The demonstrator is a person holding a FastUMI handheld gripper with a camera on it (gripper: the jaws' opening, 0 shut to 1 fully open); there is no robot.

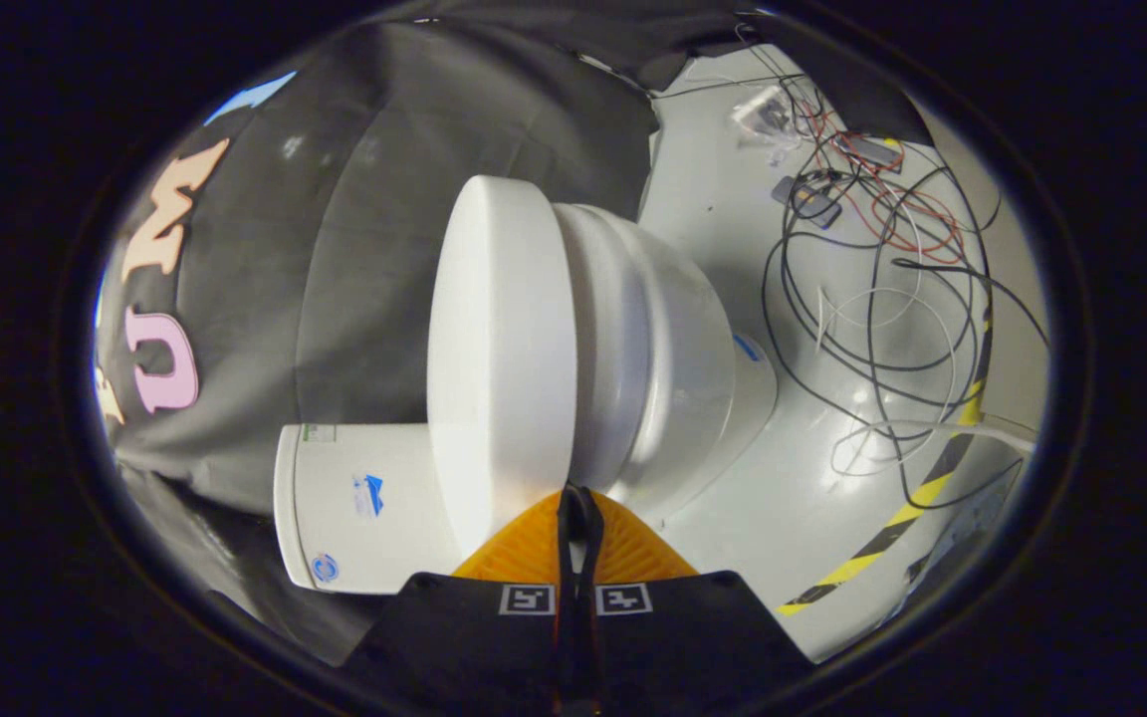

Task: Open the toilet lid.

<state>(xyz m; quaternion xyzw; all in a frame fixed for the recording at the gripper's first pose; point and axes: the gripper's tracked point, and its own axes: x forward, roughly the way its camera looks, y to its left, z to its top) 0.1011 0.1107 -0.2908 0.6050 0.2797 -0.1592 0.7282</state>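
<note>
Toilet lid (499,349), white, smooth plastic, lies down on the white ceramic bowl (663,358) just ahead of your gripper (578,503), whose fingers are pressed together on nothing, so lifting remains.

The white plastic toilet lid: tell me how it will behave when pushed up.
The white plastic toilet lid looks thick and rigid, so it likely swings as one piece. Its smooth glossy face may slip. The gripper, jaws closed together, sits at its edge.
</note>
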